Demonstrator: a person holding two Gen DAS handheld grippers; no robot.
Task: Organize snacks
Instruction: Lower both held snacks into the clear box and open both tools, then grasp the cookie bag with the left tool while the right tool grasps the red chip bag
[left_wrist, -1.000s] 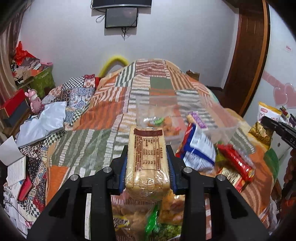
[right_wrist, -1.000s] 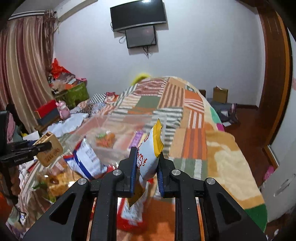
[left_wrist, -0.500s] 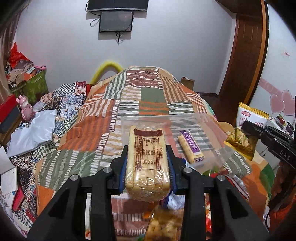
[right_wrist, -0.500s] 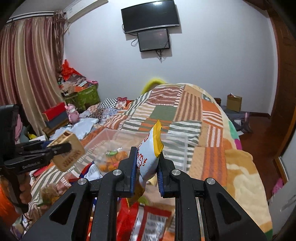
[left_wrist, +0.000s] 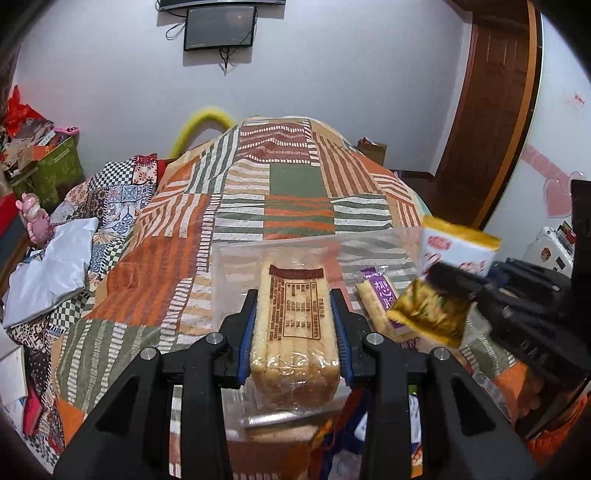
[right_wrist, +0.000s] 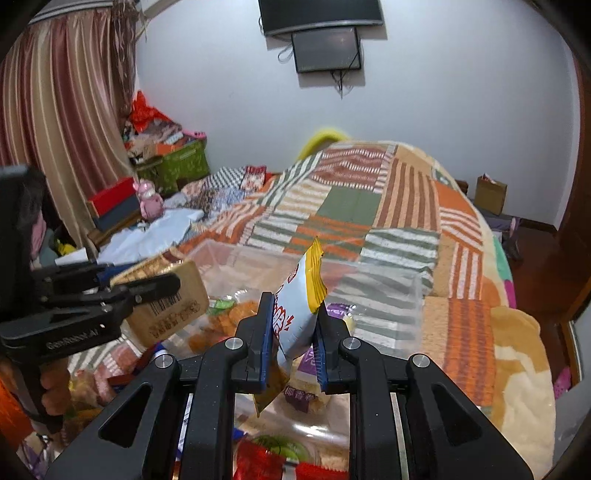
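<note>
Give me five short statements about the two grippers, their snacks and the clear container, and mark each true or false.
1. The left gripper is shut on a long pack of pale biscuits. True.
2. The right gripper is open, with nothing in it. False: it is shut on a white and yellow snack bag.
3. A clear plastic container sits on the patchwork bedspread. True.
4. The container holds nothing. False: a purple-labelled pack and some orange snacks lie inside.
5. A dark screen hangs on the wall behind the bed. True.
</note>
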